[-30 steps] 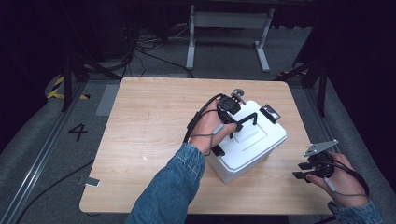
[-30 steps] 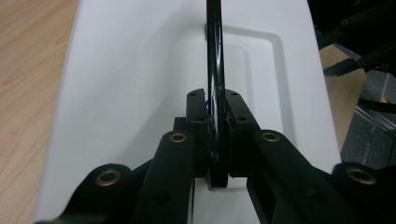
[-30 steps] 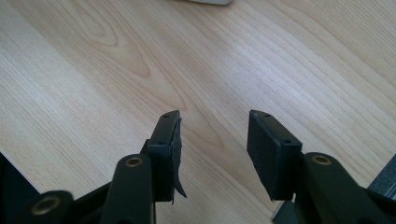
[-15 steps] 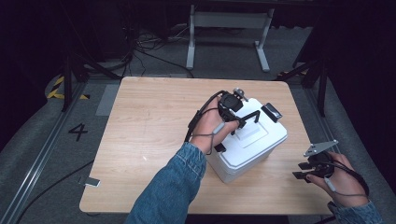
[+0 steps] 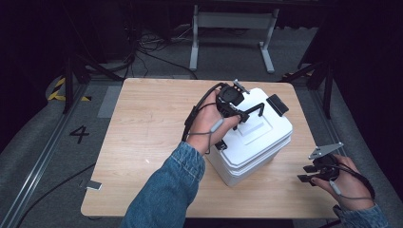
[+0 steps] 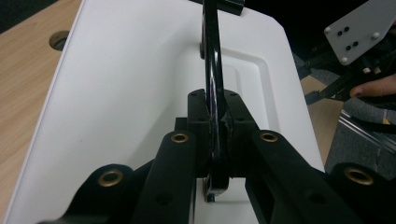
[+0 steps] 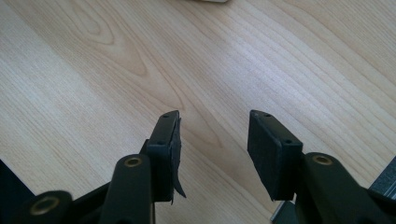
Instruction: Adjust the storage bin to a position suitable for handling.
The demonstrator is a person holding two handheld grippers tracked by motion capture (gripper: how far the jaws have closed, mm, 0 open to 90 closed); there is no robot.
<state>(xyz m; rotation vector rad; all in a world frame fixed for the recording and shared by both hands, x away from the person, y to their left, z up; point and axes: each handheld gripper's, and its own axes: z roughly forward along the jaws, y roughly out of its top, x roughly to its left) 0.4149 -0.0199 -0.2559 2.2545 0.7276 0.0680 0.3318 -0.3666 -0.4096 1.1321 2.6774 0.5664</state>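
- Plastic box [image 5: 254, 142], white and rectangular with a stepped lid, stands on the right half of the pale wooden bench [image 5: 142, 142].
- Left hand-held gripper [image 6: 215, 123] clamps the box's thin black bail handle [image 6: 211, 60]; the left gripper view shows pads pinching it, the handle's far end cut off.
- Right hand-held gripper [image 7: 212, 140] hovers above bare woodgrain, jaws apart, holding nothing.

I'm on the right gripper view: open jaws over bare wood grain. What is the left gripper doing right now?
Observer: The left gripper is shut on the thin black handle of a white box.
Operator: Where is that box from my gripper?
Observer: In the high view, the right gripper sits near the right edge of the table, beside the box's near corner and not touching it.
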